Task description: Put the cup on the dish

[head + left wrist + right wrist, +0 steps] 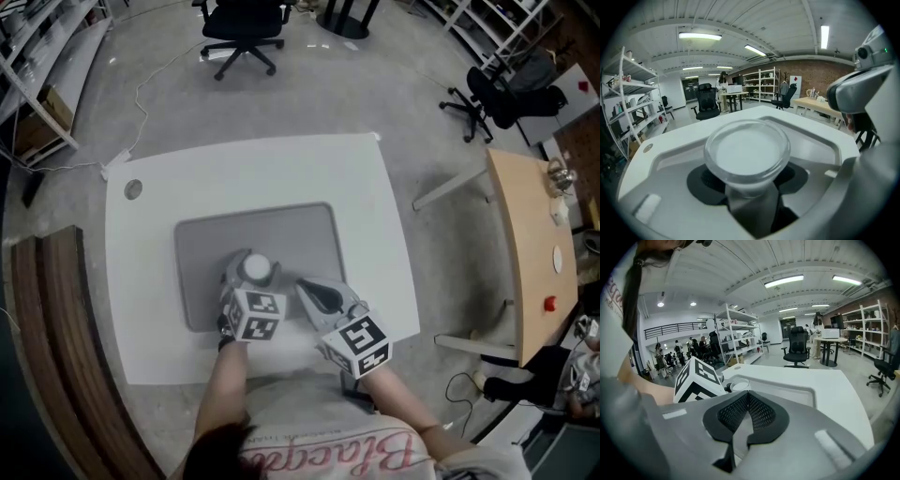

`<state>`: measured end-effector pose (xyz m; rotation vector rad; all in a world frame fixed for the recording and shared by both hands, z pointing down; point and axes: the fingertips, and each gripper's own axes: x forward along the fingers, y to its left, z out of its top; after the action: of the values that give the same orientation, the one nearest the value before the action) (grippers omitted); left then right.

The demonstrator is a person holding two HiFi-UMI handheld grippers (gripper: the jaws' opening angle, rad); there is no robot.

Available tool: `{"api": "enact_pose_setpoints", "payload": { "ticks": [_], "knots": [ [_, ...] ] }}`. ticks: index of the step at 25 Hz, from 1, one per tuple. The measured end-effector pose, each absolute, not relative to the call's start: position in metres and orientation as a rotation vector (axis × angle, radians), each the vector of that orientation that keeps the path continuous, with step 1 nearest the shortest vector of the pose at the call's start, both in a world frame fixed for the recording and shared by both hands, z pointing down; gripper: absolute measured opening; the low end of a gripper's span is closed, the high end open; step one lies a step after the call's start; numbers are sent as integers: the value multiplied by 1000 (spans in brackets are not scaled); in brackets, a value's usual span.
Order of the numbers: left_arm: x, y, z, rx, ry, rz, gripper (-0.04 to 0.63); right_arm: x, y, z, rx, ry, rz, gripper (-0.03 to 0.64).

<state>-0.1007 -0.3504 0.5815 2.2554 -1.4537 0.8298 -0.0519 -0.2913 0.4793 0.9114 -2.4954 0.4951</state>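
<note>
At the far left edge, a curved brown wooden ledge (70,375) ran alongside the white tabletop (234,169), which had a small round metal fitting (132,188) set near its left corner. A shallow gray rectangular dish (281,230) lay in the middle of the tabletop.

Over the near left part of the dish, the left tongs (246,281) were closed around the cup (747,150), a clear round one with a pale inside. It sat upright, and its narrower lower body was pinched between the two dark pads. The head view placed the cup within the dish's outline, but no view settled whether its base rested on the dish or hung just above it. The left tongs' marker cube (253,316) sat just behind the cup, toward the person.

Just right of the cup, the right tongs (747,411) angled toward the dish's near edge. Their mesh pads were pressed together with nothing between them, and their marker cube (361,342) was over the tabletop's near edge.

Farther right, well apart from the white tabletop, stood a light wooden table (525,244) with a small red thing (549,303) on it. A black office chair (242,28) stood on the floor beyond the tabletop.
</note>
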Motion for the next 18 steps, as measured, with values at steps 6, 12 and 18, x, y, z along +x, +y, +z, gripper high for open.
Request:
{"api": "enact_pose_setpoints", "payload": {
  "ticks": [6,12,18],
  "knots": [
    [-103,-353,591,2214,-1426,849,252,-54,-287,477,912,-2486,502,2],
    [-100,-359,597,2209,-1423,876,249,-47,-283,476,921,-2483,494,2],
    [-111,-364,595,2167,-1493,807,351,-42,-274,470,923,-2495,476,2]
  ]
}}
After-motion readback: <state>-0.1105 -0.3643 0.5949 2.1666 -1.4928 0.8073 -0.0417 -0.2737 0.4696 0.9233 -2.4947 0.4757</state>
